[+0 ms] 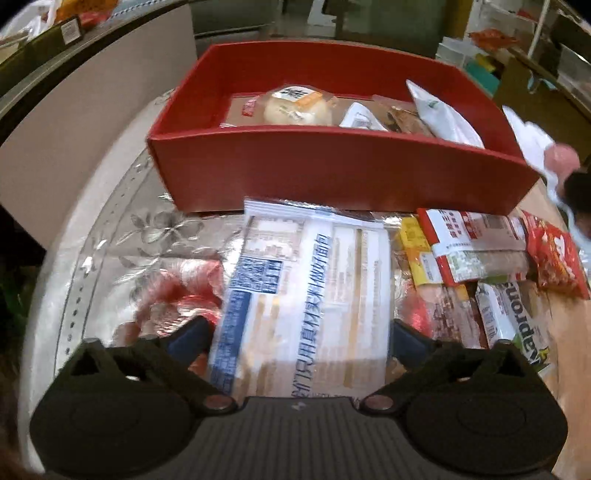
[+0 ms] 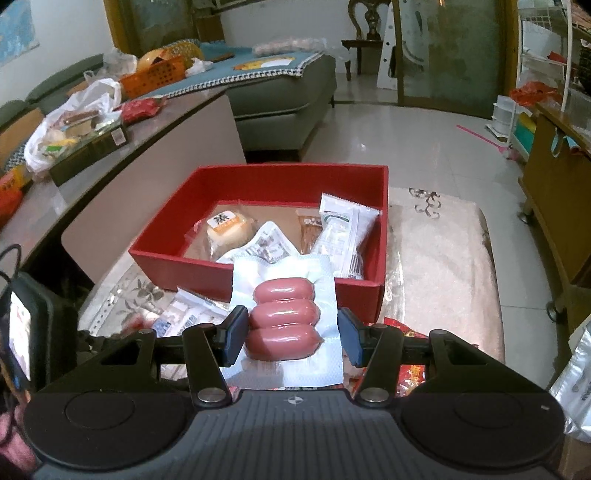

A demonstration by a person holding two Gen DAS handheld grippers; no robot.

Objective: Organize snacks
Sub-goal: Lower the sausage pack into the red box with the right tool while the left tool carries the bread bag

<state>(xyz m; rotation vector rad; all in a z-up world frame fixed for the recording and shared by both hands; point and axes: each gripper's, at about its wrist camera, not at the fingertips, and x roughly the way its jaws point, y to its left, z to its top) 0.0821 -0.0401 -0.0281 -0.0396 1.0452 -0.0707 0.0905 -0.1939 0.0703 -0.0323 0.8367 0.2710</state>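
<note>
On floral table cover (image 1: 155, 229), left tool (image 1: 299, 339) gapes; right tool (image 2: 291, 334) grips sausage pack (image 2: 284, 321).

Glossy pale floor tiles (image 2: 424, 147); grey sofa (image 2: 280, 96) at back with a blue knitted cover (image 2: 236, 72). Dark carved chair (image 2: 365, 33) by the far wall. Wooden cabinet (image 2: 554, 206) on the right, white wire rack (image 2: 543, 66) behind it.

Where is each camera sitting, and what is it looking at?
Left wrist view: sits on the left gripper, tilted down at the blue-and-white packet between its open fingers, the red box beyond.
Right wrist view: sits on the right gripper, facing the red box and the room, with the sausage pack held between its fingers.
Both views share the red box, the bun inside it, and the flowered table cover.
</note>
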